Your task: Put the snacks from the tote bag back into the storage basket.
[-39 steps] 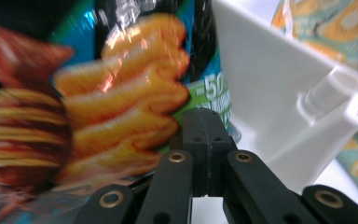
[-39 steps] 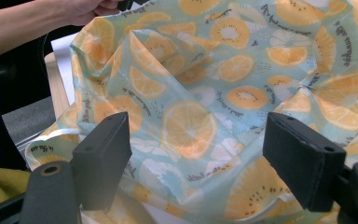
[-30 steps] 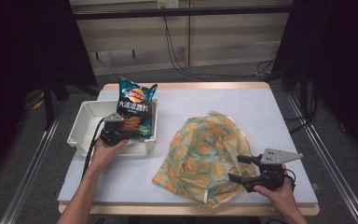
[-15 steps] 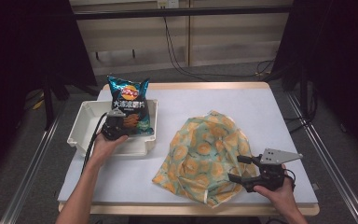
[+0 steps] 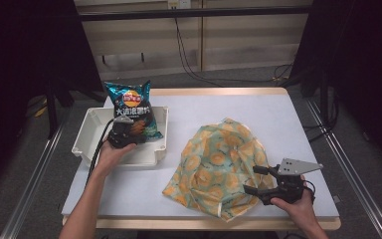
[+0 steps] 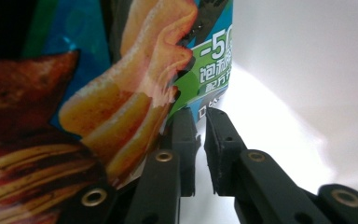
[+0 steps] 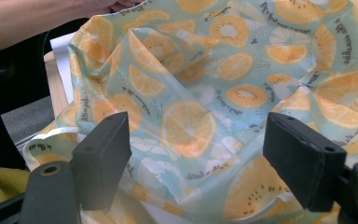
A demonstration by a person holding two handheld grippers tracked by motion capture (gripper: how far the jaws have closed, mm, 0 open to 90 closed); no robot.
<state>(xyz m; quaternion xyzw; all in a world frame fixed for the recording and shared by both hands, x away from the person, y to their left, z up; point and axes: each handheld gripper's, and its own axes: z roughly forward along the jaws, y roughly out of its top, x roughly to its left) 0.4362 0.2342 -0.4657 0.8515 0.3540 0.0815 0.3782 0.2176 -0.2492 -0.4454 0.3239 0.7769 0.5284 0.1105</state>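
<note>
A blue chip bag [image 5: 132, 107] stands upright in the white tray [image 5: 92, 134] at the table's left. My left gripper [image 5: 124, 130] is at the bag's lower edge. In the left gripper view its jaws [image 6: 200, 116] have just been opening and stand a narrow slit apart; the bag [image 6: 121, 93] lies against the left jaw, its corner at the tips, not pinched. A crumpled cloth with an orange and kiwi print [image 5: 219, 159] lies mid-table. My right gripper [image 5: 253, 180] rests at its near right edge, jaws wide open [image 7: 200, 144] with the cloth [image 7: 205, 84] just beyond them.
The white tabletop [image 5: 278, 114] has free room at the back and right. Metal rails run along both sides of the table, and cables hang behind it. A person's forearm [image 7: 28, 23] crosses the top left of the right gripper view.
The chip bag has moved left and settled lower into the tray with my left gripper. The right gripper has stayed put.
</note>
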